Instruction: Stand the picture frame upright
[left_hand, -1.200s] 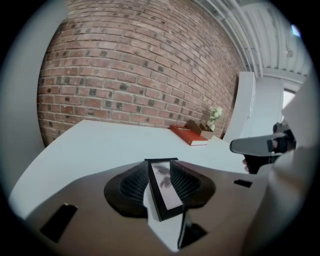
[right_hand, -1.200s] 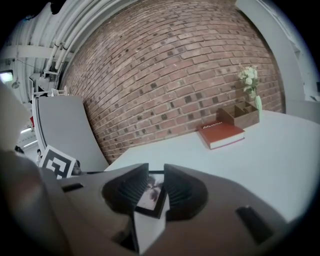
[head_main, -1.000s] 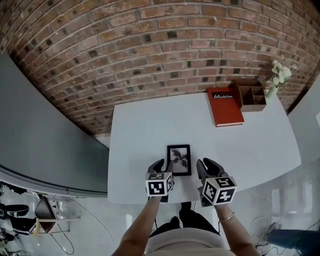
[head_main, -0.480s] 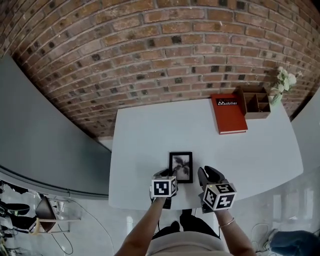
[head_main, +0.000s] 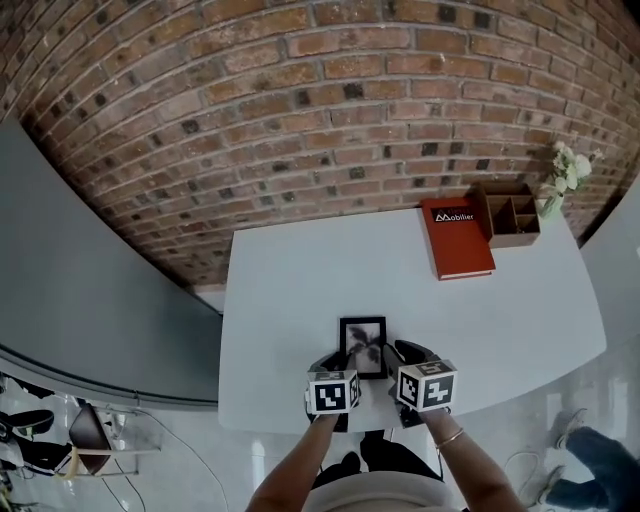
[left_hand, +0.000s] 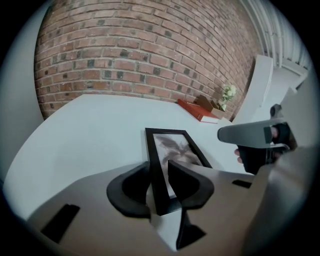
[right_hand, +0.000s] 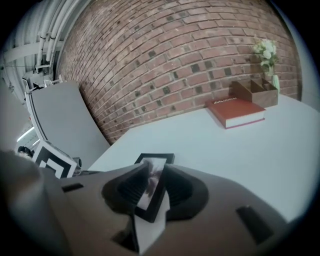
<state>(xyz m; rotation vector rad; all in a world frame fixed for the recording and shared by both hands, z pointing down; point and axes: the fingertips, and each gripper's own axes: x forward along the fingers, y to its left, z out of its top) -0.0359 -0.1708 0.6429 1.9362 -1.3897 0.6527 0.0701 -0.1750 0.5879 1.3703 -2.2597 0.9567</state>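
Note:
A black picture frame (head_main: 362, 343) with a dark plant print lies on the white table (head_main: 300, 280) near its front edge. My left gripper (head_main: 335, 363) is at the frame's near left corner. Its jaws are closing, with the frame's (left_hand: 172, 147) left rail between them in the left gripper view (left_hand: 159, 175) and a sliver of room left. My right gripper (head_main: 398, 356) is at the near right corner. In the right gripper view (right_hand: 154, 176) the pads press on the frame's (right_hand: 156, 161) edge.
A red book (head_main: 458, 244) lies at the table's far right. Beside it stand a brown wooden organiser (head_main: 510, 214) and a vase of white flowers (head_main: 567, 170). A brick wall runs behind the table. The front edge is just under both grippers.
Both grippers have drawn in from either side of the frame onto its near corners. The left jaws have narrowed around the left rail. The frame has stayed in place.

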